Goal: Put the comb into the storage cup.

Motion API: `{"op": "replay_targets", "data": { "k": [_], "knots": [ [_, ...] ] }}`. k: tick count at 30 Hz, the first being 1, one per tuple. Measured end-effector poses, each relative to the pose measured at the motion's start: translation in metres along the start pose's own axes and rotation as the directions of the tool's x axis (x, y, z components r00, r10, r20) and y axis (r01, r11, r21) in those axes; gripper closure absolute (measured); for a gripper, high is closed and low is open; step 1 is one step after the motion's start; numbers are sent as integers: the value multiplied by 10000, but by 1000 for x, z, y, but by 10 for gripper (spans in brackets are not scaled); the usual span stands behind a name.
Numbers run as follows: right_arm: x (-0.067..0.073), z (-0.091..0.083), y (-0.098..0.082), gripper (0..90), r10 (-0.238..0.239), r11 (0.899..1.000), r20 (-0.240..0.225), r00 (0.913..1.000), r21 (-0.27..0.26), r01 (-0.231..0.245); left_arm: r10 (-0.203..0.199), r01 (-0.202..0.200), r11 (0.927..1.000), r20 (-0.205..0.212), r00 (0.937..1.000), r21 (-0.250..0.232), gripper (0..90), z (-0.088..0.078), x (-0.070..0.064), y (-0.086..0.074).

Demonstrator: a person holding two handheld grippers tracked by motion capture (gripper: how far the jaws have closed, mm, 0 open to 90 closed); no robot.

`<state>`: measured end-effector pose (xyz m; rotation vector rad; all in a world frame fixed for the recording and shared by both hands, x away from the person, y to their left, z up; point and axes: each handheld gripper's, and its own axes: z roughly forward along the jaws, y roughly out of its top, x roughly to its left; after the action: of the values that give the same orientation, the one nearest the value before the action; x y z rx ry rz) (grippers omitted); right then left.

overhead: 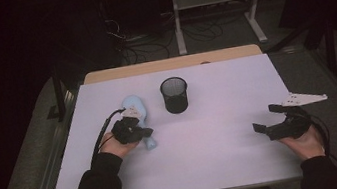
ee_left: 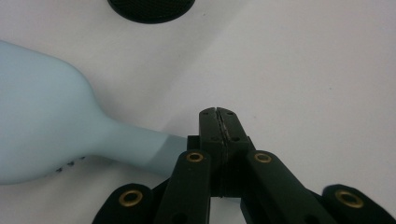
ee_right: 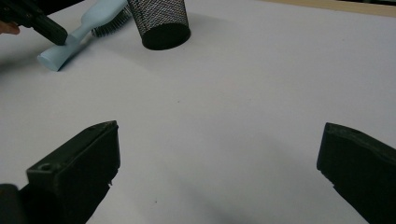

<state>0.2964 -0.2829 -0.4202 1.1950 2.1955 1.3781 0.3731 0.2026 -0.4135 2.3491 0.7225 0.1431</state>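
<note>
While the mesh cup (overhead: 174, 95) stands empty: left gripper (ee_left: 218, 122) clenched beside the hairbrush (ee_left: 51, 130); right gripper (ee_right: 219, 172) released.

Dim lab: floor cables (overhead: 144, 45), bare worktable (overhead: 222, 132).

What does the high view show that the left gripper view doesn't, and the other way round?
High view, not the left gripper view: the person's two hands, the right gripper with jaws wide open, the whole black mesh cup, and the dark floor behind.
Left gripper view, not the high view: up close, the left gripper has its jaws pressed together, right beside the handle of the blue hairbrush.
Both: the hairbrush, the white table, the cup and the left gripper.
</note>
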Motion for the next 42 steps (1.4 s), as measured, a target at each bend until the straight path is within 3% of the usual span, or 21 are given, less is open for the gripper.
{"op": "replay_targets", "data": {
  "k": [13, 21, 42],
  "knots": [
    [0, 0, 0, 0, 12, 10000, -3, 10000, 7, -12, 5, -5, 9996, -9, 10000, 274, 900, 5, 0, 1],
    [0, 0, -1, 0, 19, 10000, -11, 10000, 8, -19, 58, -35, 9962, -255, 9997, 871, 900, 6, 2, -3],
    [0, 0, -1, 0, 31, 10000, -25, 10000, 14, -31, -205, 258, 9945, -528, 9984, 1020, 900, -8, 12, -16]
  ]
}}
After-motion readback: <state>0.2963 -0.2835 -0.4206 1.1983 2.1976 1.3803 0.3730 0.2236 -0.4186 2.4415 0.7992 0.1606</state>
